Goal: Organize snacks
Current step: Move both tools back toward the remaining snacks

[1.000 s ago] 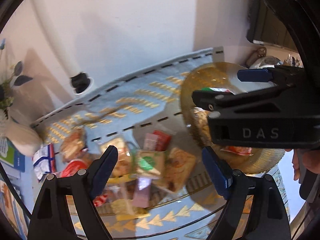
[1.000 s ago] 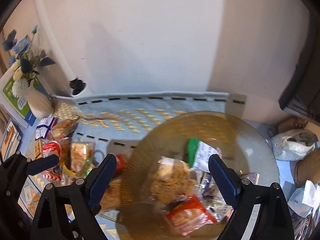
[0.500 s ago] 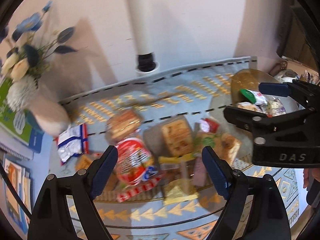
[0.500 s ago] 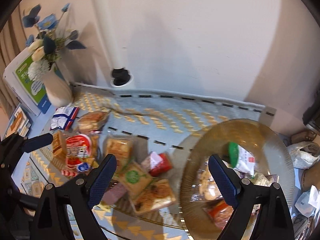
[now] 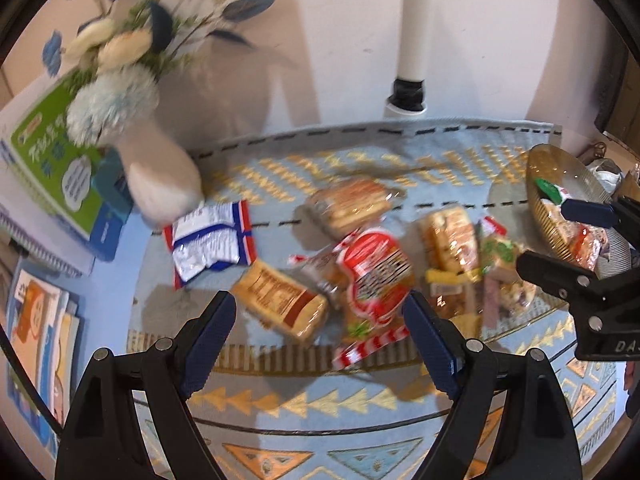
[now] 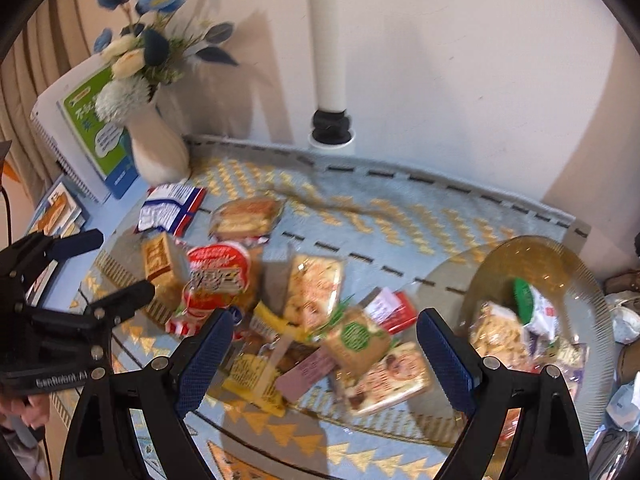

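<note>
The worktop [image 6: 460, 204] is being covered by a pale blue patterned cloth, and its far edge is being closed off by a white wall, with a white pipe [image 6: 328, 40] rising just behind that edge. Beyond the heap of snacks [image 6: 304, 320], towards the wall, a broad stretch of cloth is being left bare; a narrower bare band is lying between the heap and the near edge.

To the right of the heap, an amber glass bowl [image 6: 560, 264] is being kept close to the worktop's right edge, with several packets lying in it, a green-and-white one [image 6: 532, 304] among them. To the far left of the heap, a white vase of flowers [image 6: 156, 148] is standing by the wall, with a green-covered book [image 6: 96, 128] propped behind it, so that corner is being blocked.

The heap itself is being spread loosely across the middle: a red-and-white packet [image 5: 376, 276] is lying at its left part, a tan biscuit packet [image 5: 284, 300] touching it further left, and a blue-and-white wrapper [image 5: 212, 240] lying apart, just beside the vase.

The left hand-held gripper [image 5: 316, 336] is being held above the left part of the heap, jaws wide apart, nothing between them. The right hand-held gripper [image 6: 324, 356] is being held above the right part of the heap, between heap and bowl, jaws likewise wide and empty.
</note>
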Tool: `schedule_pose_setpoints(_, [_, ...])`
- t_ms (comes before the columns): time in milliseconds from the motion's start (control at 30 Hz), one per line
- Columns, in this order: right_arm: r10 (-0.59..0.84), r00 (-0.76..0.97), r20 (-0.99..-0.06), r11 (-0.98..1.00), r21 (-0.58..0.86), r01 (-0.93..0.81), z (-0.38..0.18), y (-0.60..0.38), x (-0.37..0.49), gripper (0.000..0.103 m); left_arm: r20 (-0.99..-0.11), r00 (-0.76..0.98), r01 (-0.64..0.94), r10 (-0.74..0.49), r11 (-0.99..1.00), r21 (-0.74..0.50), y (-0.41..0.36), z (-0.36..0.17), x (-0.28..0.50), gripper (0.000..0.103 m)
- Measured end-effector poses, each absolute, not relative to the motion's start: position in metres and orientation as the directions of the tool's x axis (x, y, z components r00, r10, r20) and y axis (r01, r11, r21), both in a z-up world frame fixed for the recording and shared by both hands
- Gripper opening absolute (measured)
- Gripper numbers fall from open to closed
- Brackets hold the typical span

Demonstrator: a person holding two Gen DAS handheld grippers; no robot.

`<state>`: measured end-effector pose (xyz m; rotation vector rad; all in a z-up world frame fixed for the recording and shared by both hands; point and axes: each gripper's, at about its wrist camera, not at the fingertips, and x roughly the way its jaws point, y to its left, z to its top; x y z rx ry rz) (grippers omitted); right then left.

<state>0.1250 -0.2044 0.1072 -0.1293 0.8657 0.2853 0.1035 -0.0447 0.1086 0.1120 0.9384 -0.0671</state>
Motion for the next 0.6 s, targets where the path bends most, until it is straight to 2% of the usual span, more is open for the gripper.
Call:
schedule_pose_setpoints(200, [0.267, 0.585, -0.766, 0.941, 0.077, -0.329, 0.083, -0.196, 0.115, 0.092, -0.816, 0.578, 0.064, 0.009, 0.996, 0.057, -0.021, 0.086, 0.102, 0.085])
schedule_pose_setpoints(600, [0.427, 0.587, -0.688, 0.896, 0.235, -0.376, 0.044, -0.186, 0.091, 0.092, -0.801, 0.598, 0.056, -0.015, 0.998, 0.023, 0.007, 0.047, 0.099, 0.085])
